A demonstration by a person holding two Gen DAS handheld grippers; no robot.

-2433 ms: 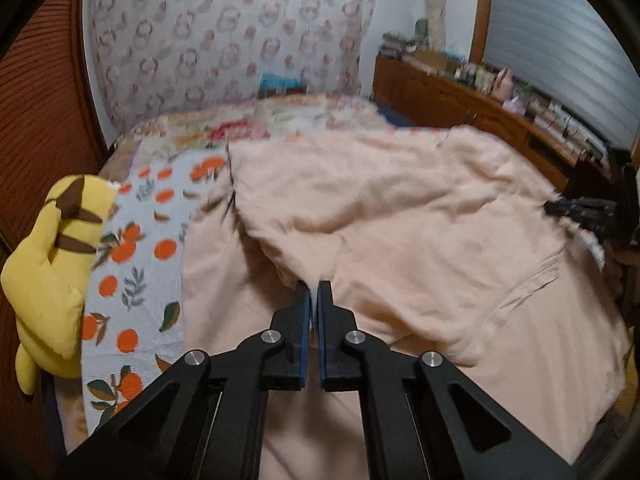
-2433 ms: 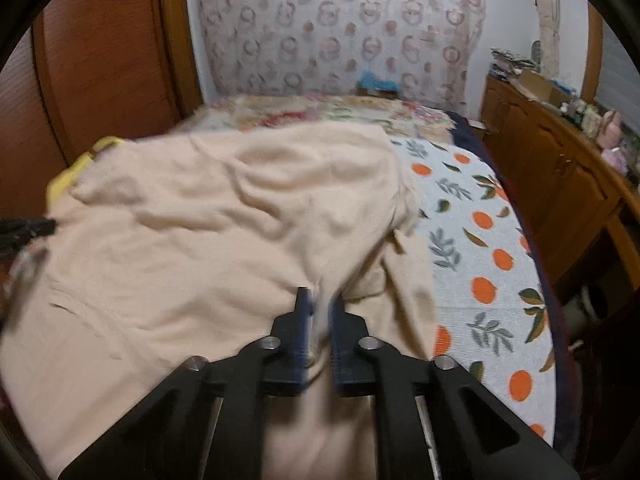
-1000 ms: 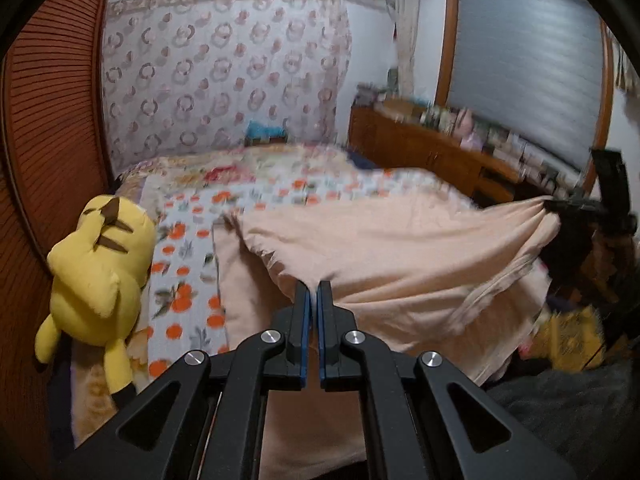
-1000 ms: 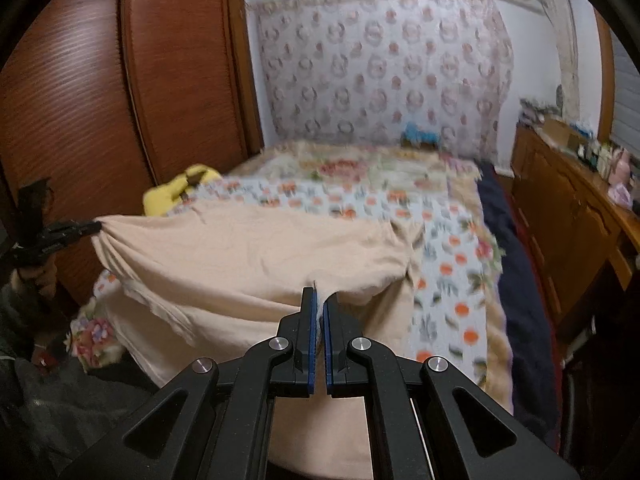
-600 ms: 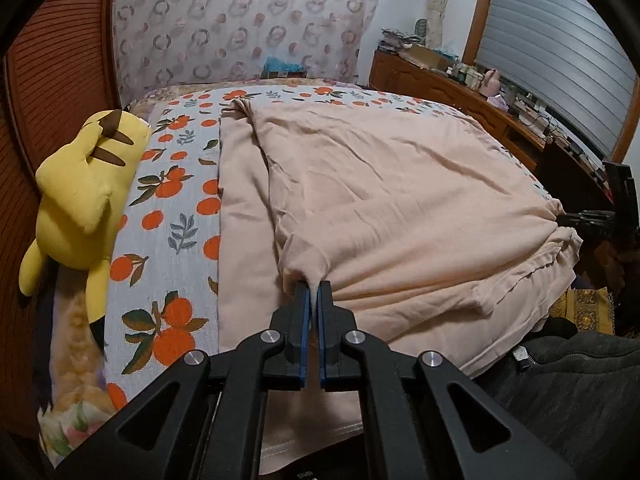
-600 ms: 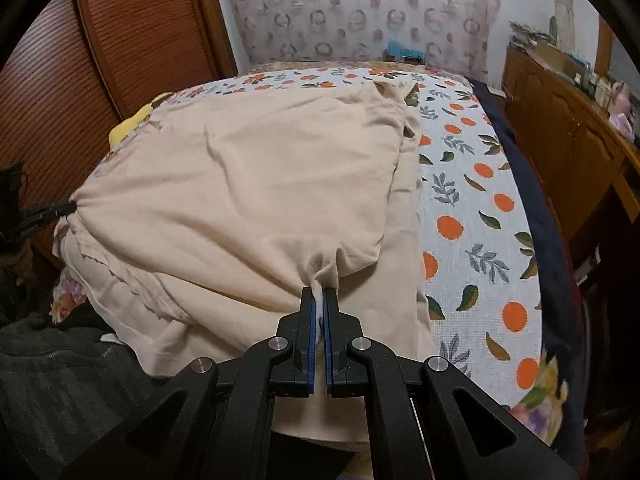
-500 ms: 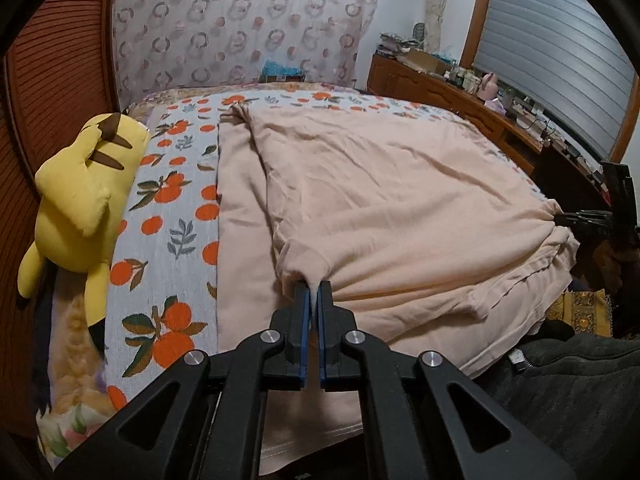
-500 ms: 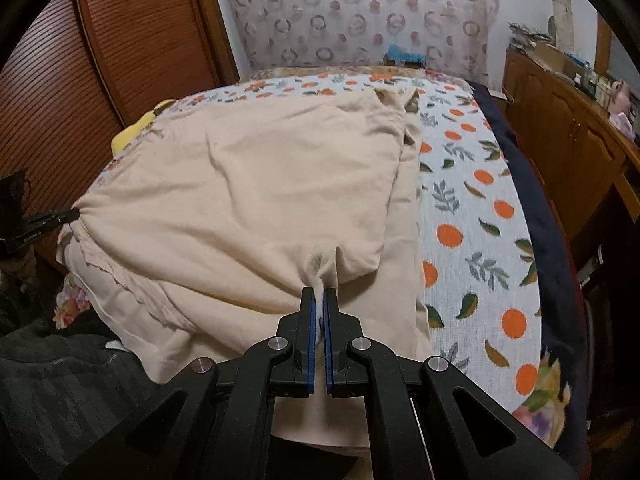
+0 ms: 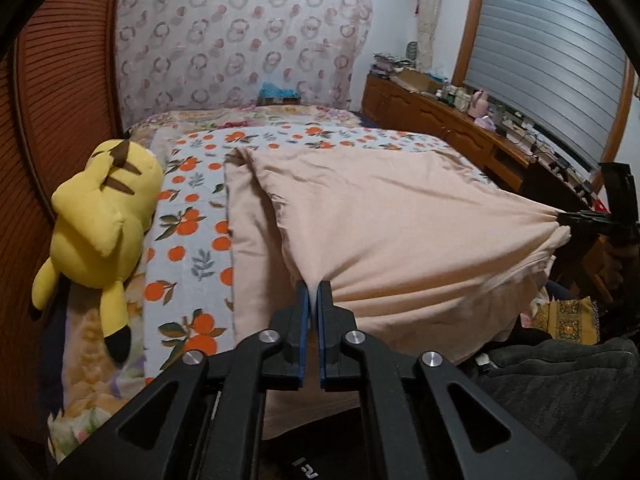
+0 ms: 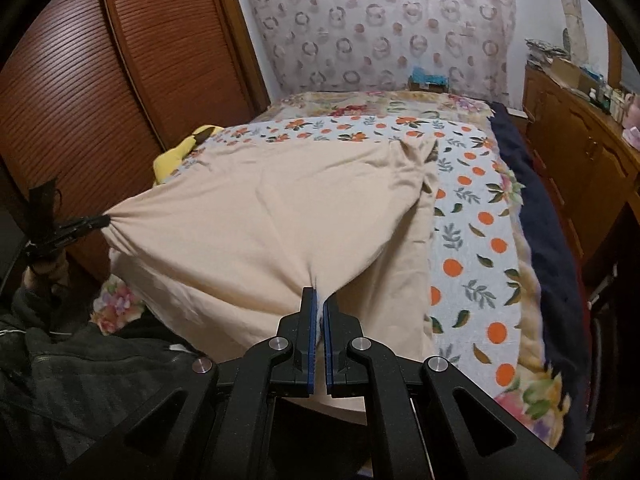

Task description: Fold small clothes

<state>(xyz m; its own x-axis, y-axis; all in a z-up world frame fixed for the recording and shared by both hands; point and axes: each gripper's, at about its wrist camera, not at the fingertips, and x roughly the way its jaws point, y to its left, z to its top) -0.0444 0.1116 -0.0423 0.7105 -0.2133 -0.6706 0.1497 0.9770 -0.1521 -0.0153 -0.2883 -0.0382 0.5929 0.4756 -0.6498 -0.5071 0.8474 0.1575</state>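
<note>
Two tongs clamped tight, left tongs [image 9: 313,286] & right tongs [image 10: 320,293] each pinching peach garment [image 9: 400,220] corner, stretched over bed [image 10: 472,248].

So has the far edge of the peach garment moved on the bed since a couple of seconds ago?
Yes. The peach garment has been drawn toward the camera; more orange-print cover now shows beyond its far edge.

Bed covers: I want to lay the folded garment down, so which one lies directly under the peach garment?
The white blanket with the orange-fruit print, directly under the peach garment. The floral quilt and the dark navy blanket lie beyond its edges.
</note>
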